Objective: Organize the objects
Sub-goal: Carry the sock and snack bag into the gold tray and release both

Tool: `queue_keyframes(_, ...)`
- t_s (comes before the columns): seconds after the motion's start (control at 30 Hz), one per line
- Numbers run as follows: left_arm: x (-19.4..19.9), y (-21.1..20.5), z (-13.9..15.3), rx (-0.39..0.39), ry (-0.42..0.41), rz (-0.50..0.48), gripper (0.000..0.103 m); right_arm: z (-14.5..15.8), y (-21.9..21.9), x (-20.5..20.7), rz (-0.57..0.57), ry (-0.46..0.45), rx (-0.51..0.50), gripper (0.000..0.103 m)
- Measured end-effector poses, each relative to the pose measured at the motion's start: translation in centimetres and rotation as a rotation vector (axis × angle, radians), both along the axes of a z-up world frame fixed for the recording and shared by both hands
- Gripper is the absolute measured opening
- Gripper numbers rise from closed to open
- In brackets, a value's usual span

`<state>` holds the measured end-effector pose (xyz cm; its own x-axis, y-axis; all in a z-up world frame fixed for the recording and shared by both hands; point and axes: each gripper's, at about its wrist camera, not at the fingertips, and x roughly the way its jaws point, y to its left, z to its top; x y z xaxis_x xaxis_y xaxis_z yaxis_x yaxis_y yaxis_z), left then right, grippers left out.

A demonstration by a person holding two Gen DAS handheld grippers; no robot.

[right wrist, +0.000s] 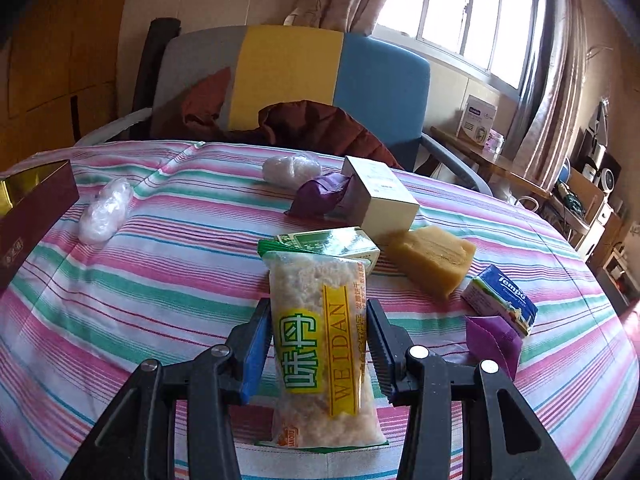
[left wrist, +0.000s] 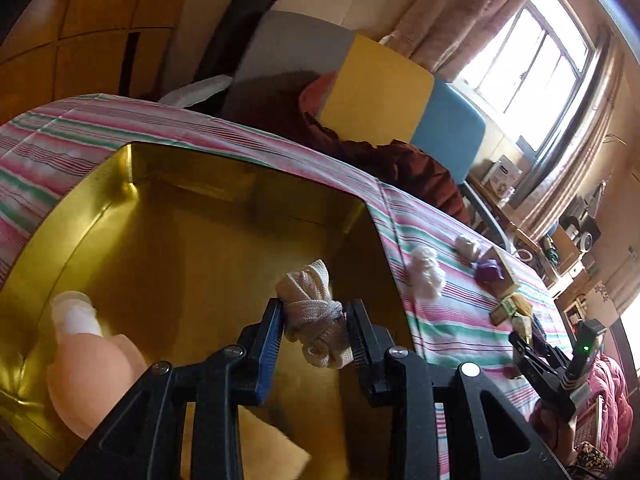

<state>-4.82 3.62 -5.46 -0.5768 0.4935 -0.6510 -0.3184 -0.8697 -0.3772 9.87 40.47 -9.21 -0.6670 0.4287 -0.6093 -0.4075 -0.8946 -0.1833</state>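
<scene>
Our left gripper point(left wrist: 314, 330) clenches a soft, light cloth bundle point(left wrist: 314, 316) mid-knot; our right gripper point(right wrist: 318, 346) squeezes a crinkly, crushable snack packet point(right wrist: 320, 344) at 12 o'clock.

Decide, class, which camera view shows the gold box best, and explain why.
The left wrist view. There the gold box fills the frame, its open shiny interior and walls visible below the left gripper, which holds a knotted cloth bundle. The right wrist view shows only one corner at its left edge.
</scene>
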Motion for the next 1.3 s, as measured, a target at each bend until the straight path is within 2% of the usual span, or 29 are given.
queue_keyframes(0.23, -1.6, -3.4, -1.4, -0.030, -0.059, 0.109, 0.033, 0.4, -3.6, -0.1, 0.099, -0.027, 0.032, 0.046)
queue_keyframes(0.37, -1.9, -4.4, -1.7, -0.047, -0.077, 0.154, 0.034, 1.4, -5.7, 0.3, 0.141, 0.010, -0.047, 0.046)
queue_keyframes(0.5, -2.0, -5.3, -1.4, -0.020, -0.093, 0.200, 0.045, 2.8, -8.2, 0.0, 0.191, 0.046, -0.136, 0.046)
queue_keyframes(0.63, -1.8, -6.6, -0.7, 0.028, -0.093, 0.269, 0.045, 4.2, -11.2, -0.8, 0.274, 0.065, -0.204, 0.046)
queue_keyframes(0.8, -1.2, -8.0, 0.4, 0.041, -0.078, 0.368, 0.046, 5.3, -15.5, -1.9, 0.404, 0.065, -0.247, 0.046)
queue_keyframes(0.9, -1.3, -8.7, 0.7, 0.075, -0.084, 0.380, 0.046, 5.6, -17.9, -2.8, 0.469, 0.047, -0.270, 0.046)
queue_keyframes(1.07, -1.1, -8.7, 1.2, 0.070, -0.074, 0.380, 0.046, 6.2, -21.2, -4.1, 0.551, 0.045, -0.313, 0.046)
queue_keyframes(1.3, -0.8, -8.5, 1.3, 0.068, -0.084, 0.378, 0.046, 6.2, -25.0, -5.5, 0.638, 0.031, -0.294, 0.044)
